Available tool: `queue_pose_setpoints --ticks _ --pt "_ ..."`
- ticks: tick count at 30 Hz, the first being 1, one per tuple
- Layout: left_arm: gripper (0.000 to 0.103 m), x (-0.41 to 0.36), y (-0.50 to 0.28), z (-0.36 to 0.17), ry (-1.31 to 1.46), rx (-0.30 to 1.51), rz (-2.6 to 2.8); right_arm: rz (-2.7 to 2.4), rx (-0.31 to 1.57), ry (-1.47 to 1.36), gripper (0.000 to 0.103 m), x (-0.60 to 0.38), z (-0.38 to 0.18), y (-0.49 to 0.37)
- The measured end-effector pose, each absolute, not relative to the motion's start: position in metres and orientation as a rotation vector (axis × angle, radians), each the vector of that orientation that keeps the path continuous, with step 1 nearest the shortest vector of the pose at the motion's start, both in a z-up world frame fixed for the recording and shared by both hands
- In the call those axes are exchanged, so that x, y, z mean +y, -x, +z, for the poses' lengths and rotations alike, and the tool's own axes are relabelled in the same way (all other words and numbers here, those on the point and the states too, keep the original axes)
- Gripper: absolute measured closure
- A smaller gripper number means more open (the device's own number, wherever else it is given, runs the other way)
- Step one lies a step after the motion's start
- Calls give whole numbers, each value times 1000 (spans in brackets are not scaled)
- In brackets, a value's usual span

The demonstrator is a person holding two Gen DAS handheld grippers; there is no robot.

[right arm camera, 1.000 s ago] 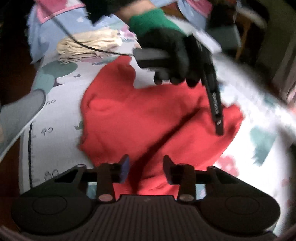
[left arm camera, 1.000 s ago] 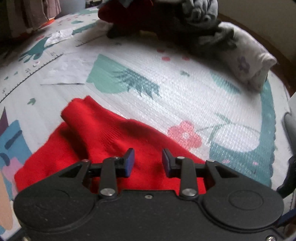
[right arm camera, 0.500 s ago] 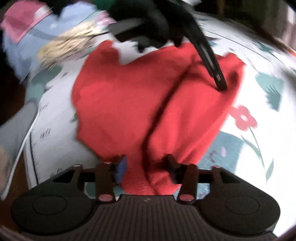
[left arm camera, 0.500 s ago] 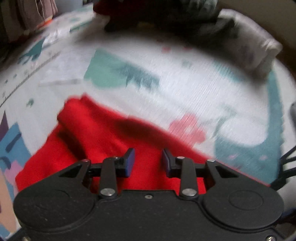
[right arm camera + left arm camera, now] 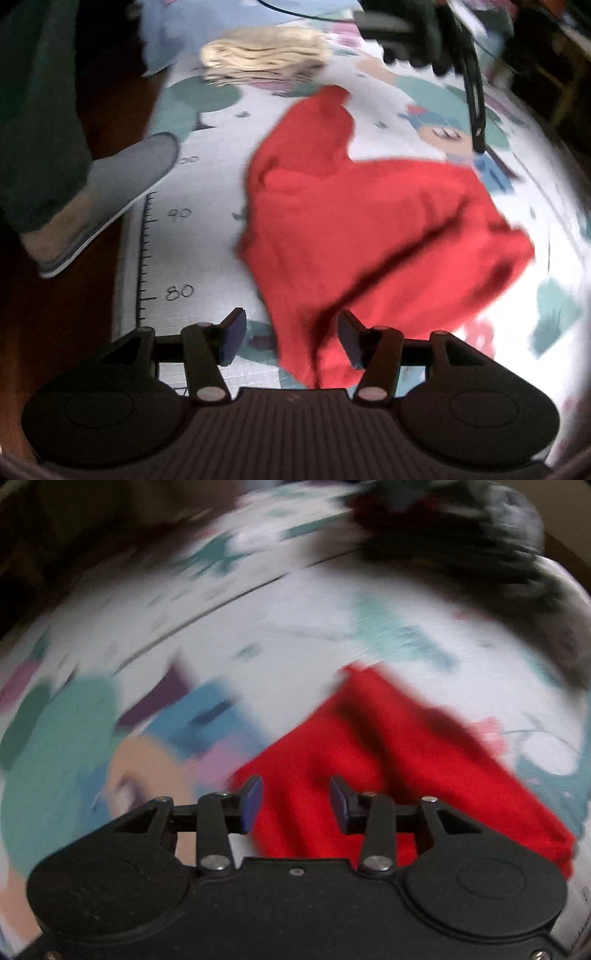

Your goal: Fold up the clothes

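Observation:
A red knit garment (image 5: 369, 229) lies crumpled on the patterned play mat (image 5: 207, 236). In the right wrist view my right gripper (image 5: 291, 338) is open, with the garment's near edge lying between its fingers. In the left wrist view, which is motion-blurred, my left gripper (image 5: 295, 806) is open and empty just above the garment (image 5: 388, 760). The left gripper also shows in the right wrist view (image 5: 476, 129), held by a black-gloved hand at the garment's far side.
A folded cream garment (image 5: 262, 55) lies at the mat's far end. A foot in a grey slipper (image 5: 110, 192) stands at the mat's left edge. A pile of dark and grey clothes (image 5: 480, 535) sits at the back of the mat.
The left gripper swung left, so the garment now lies to its right. The right gripper opened wider and shifted left along the garment's edge.

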State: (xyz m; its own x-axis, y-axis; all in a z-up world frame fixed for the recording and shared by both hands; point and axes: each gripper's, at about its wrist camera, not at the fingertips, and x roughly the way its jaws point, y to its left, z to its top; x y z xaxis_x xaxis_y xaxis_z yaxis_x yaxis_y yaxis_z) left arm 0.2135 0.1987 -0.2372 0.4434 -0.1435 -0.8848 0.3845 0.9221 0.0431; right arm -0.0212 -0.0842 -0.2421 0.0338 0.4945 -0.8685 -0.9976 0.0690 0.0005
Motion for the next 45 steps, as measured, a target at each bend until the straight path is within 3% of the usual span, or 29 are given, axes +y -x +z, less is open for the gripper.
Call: queue_pose_setpoints --ticks 4,8,17,23,25,37,41,42,45 --pt "64 230 -210 -264 -226 1140 -240 1359 843 869 50 -60 -223 25" --pt "64 240 -206 -275 -202 1149 -234 1179 834 877 50 -12 -245 46" --pt "62 231 -208 -266 -182 1113 -272 981 628 909 54 100 -300 122" --pt "62 233 -202 -275 -173 1135 -277 915 613 1016 54 114 -329 137" --pt "62 234 -202 -280 -175 1147 -270 936 558 1068 58 112 -335 146" --pt "62 235 -215 -287 -82 1162 -243 961 469 1181 58 123 -343 146" --pt "62 240 -218 -288 14 1167 -240 986 526 1132 70 123 -338 135" --pt "62 243 -219 -289 62 1166 -228 993 586 1068 89 121 -334 129" --pt "62 255 -224 -293 198 1163 -180 976 655 924 92 117 -325 113"
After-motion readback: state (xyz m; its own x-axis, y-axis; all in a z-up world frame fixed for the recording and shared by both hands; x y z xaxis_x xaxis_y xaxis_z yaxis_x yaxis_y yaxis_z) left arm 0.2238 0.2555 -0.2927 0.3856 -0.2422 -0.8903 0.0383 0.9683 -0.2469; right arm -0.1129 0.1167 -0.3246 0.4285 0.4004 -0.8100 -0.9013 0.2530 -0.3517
